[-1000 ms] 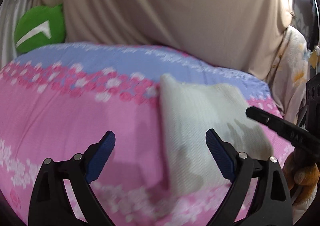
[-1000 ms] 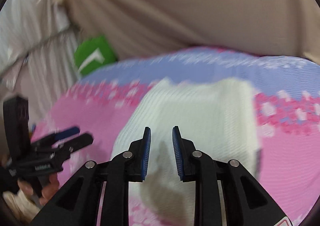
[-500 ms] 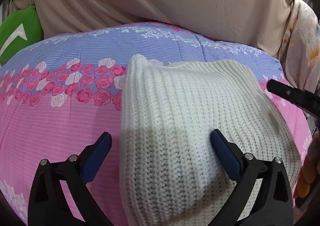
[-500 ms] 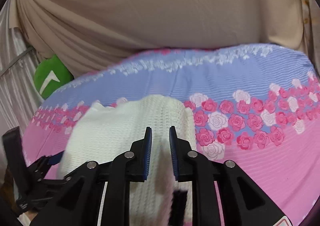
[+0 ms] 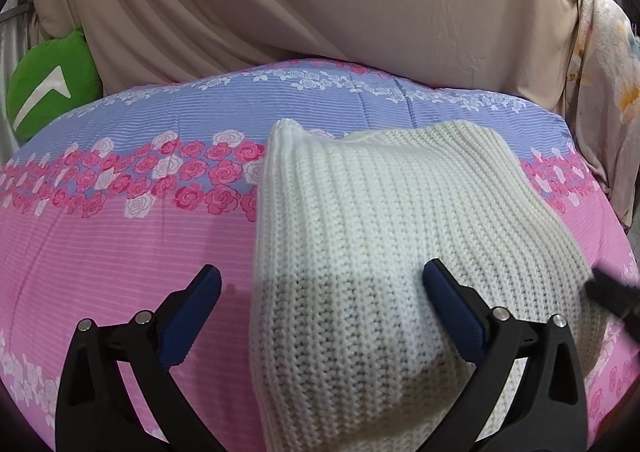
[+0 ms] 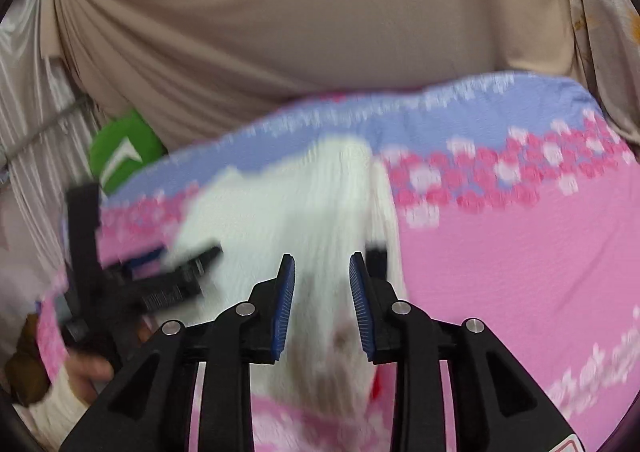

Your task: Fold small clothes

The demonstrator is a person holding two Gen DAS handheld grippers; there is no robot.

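One cream knitted garment (image 5: 384,260) lies folded on a bed's floral quilt (image 5: 120,244).

Its chunky ribbed knit forms a rough rectangle over the pink half of the quilt, below the rose band and lilac stripe. The left gripper (image 5: 320,312) hangs with fingers spread wide, astride the knit's near left edge without pressing it; half a second ago it stood much the same. The right gripper (image 6: 322,304) has dropped closer since then, its view now blurred, fingers parting above the knit with nothing pinched. Beige drapery (image 5: 320,0) and a green cushion (image 5: 48,84) sit behind.
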